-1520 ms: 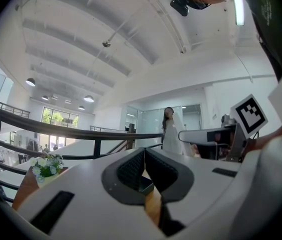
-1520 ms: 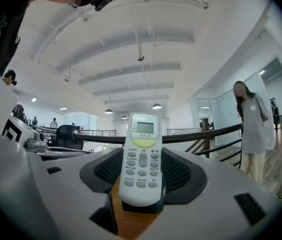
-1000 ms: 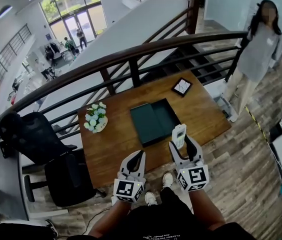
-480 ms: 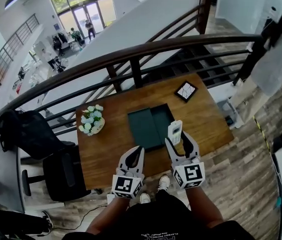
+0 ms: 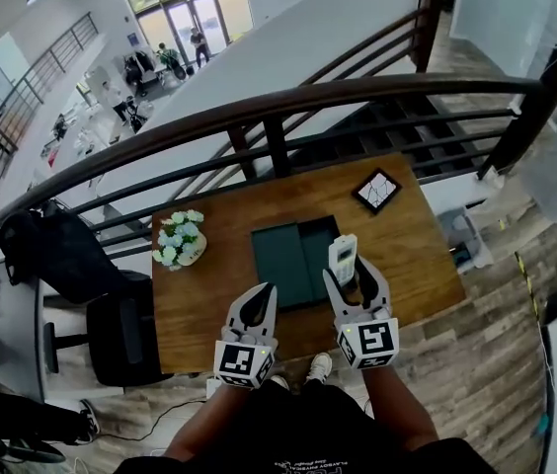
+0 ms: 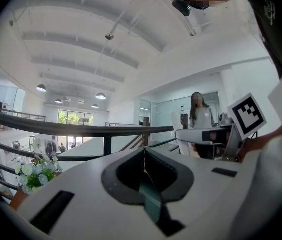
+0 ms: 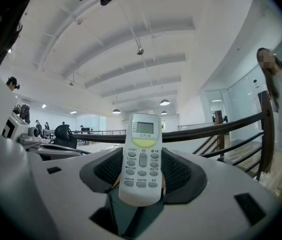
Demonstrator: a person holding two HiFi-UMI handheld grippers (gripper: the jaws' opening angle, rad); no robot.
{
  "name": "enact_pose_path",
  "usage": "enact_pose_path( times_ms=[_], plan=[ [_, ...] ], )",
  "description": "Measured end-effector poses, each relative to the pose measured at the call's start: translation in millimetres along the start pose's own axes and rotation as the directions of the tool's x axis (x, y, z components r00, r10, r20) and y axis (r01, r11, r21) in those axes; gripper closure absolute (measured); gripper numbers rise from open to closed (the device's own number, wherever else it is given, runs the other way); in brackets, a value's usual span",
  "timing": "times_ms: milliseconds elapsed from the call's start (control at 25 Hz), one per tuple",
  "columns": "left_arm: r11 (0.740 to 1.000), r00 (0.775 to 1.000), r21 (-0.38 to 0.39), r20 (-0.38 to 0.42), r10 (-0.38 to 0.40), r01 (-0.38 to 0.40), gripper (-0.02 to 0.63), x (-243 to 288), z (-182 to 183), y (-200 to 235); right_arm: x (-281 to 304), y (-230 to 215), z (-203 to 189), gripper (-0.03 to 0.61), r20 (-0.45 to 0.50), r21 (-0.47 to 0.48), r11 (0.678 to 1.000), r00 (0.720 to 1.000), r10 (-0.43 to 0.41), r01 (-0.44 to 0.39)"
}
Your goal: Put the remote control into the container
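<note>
A white remote control (image 5: 343, 259) (image 7: 141, 159) with a small screen and grey buttons stands upright in my right gripper (image 5: 356, 282) (image 7: 140, 184), which is shut on its lower half. In the head view the remote overlaps the near right edge of the dark green container (image 5: 320, 247), which lies open on the wooden table (image 5: 407, 255) with a flat dark green panel (image 5: 278, 267) beside it. My left gripper (image 5: 256, 309) (image 6: 144, 171) hangs over the table's near edge, left of the right one. Its jaws are shut with nothing between them. Both grippers point upward.
A pot of white flowers (image 5: 180, 237) stands on the table's left side and a black-framed square (image 5: 377, 191) at its far right corner. A dark metal railing (image 5: 288, 107) runs behind the table. A black office chair (image 5: 71, 255) is to the left. A person (image 7: 281, 104) stands at the right.
The right gripper with the remote now sits a little closer to the container's right edge in the head view. The view has shifted, and the person at the right has slid mostly out of frame.
</note>
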State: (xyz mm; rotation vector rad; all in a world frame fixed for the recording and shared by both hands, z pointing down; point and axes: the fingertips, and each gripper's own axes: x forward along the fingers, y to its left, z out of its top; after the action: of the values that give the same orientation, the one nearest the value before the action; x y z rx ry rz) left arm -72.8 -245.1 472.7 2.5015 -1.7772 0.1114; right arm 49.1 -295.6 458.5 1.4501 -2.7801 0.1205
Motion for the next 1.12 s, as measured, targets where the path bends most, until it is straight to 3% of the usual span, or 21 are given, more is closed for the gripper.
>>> enact_pose_path(
  times_ms=[240, 560, 920, 1120],
  plan=[
    [1.0, 0.999, -0.004, -0.021, 0.024, -0.025, 0.604, 19, -6, 10, 22, -11, -1, 0.334, -0.005, -0.019, 1.0, 1.0, 0.01, -0.01],
    [1.0, 1.0, -0.01, -0.025, -0.003, 0.003, 0.604, 50, -14, 34, 58, -20, -21, 0.334, -0.06, -0.012, 1.0, 0.998, -0.019, 0.018],
    [0.999, 0.997, -0.036, -0.072, -0.022, 0.019, 0.604, 77, -37, 75, 95, -21, -62, 0.334, -0.186, -0.011, 0.998, 0.981, -0.061, 0.06],
    [0.998, 0.994, -0.041, -0.094, -0.057, 0.054, 0.604, 93, -53, 83, 114, -30, -92, 0.334, -0.276, -0.024, 0.996, 0.957, -0.09, 0.086]
  ],
)
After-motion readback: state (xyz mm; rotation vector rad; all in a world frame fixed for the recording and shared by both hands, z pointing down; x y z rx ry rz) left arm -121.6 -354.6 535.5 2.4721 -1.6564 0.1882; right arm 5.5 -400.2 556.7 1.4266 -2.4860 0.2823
